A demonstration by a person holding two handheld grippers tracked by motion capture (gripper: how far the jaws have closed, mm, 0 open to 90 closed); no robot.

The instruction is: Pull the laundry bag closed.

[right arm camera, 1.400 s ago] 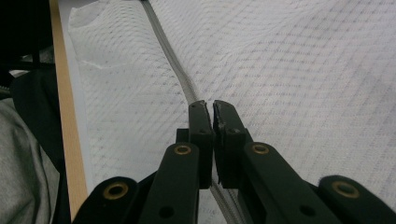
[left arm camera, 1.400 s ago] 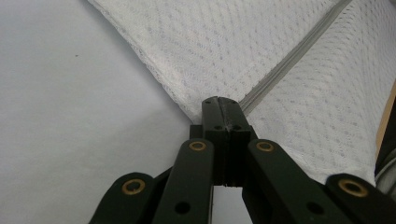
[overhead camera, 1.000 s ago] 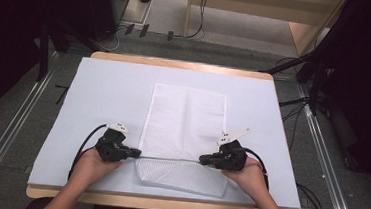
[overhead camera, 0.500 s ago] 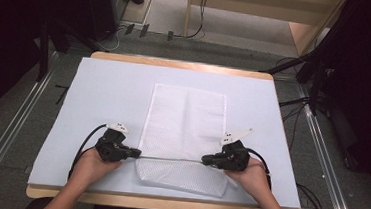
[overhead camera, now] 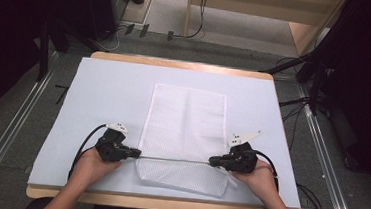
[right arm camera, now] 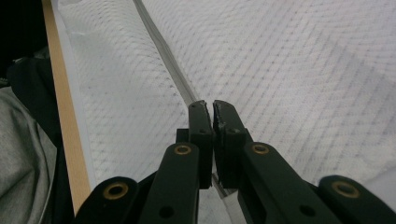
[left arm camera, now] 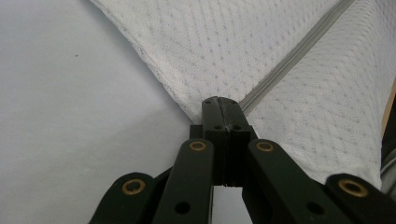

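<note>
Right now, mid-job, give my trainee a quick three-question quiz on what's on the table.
1. True or false: the left gripper is shut on the mesh bag at its left edge.
2. What grey line runs across the bag between the two grippers? A) a ruler B) a zipper C) a cable
3. Fill in: the bag lies on a pale blue ___ covering the table.

Key:
1. True; in the left gripper view its jaws meet at the bag's edge.
2. B, the zipper; the right gripper is closed at its other end.
3. Sheet.
</note>
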